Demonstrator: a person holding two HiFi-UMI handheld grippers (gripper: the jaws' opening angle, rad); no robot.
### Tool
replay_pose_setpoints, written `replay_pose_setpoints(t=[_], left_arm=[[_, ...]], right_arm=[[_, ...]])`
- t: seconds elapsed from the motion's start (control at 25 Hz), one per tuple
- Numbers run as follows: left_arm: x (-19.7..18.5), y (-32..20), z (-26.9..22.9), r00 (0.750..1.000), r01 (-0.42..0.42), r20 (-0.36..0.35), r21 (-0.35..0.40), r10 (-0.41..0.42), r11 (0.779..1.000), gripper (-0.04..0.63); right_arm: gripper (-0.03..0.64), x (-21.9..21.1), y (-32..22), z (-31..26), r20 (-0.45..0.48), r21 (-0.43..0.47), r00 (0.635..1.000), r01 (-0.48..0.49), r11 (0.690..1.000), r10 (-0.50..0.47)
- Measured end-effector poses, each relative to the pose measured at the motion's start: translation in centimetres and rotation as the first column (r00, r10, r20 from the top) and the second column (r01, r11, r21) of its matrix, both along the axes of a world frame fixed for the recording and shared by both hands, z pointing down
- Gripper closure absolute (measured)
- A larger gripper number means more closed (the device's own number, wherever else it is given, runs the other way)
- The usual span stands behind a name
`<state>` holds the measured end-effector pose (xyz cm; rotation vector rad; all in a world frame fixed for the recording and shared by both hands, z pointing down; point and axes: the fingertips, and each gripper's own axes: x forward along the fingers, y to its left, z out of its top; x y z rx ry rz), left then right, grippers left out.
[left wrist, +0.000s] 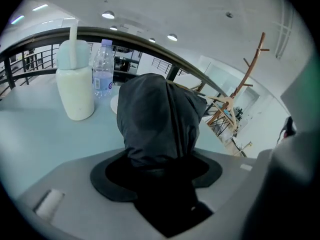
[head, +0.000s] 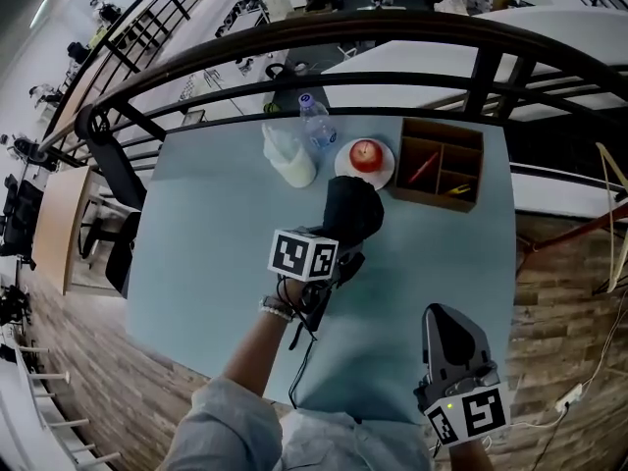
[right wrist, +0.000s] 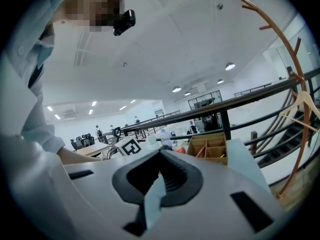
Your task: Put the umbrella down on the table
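With the left gripper [left wrist: 160, 170] fingers clamped on the folded umbrella [left wrist: 157, 116] over the middle of the table [head: 211, 248], lower it flat onto bare surface short of the plate [head: 342, 162] and cup [head: 291, 161], then release; the right gripper [head: 453, 340] fingers sit closed, empty.

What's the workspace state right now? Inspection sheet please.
Surface: pale blue table.
Job's things: black folded umbrella held in left tool; table contact unclear.
Clutter: white jug, water bottle, apple on plate, wooden organizer, all at far edge.
Tools: left shut on umbrella; right tool shut, empty, at near edge.
Cables: black cable hangs below left tool.
Surroundings: black railing beyond table; coat stand to the right.
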<state>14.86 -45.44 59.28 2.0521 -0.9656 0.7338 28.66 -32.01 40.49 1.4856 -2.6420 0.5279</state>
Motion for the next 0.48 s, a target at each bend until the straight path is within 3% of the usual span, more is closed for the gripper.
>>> replay_pose_setpoints(t=[0.2,0.48], left_arm=[[-0.5,-0.5,3.6,0.994,0.017,0.107,-0.074,-0.009,0.997,0.324],[-1.1,-1.6,6.2,0.985,0.057,0.171,-0.129,-0.035,0.99,0.323]], right_arm=[[0.621,0.7,-0.4,0.6,-0.003,-0.014,1.0,-0.011,1.0,0.011],[0.621,1.0,-1.0,1.1,-0.007,-0.027,1.0,-0.027,0.999,0.027]])
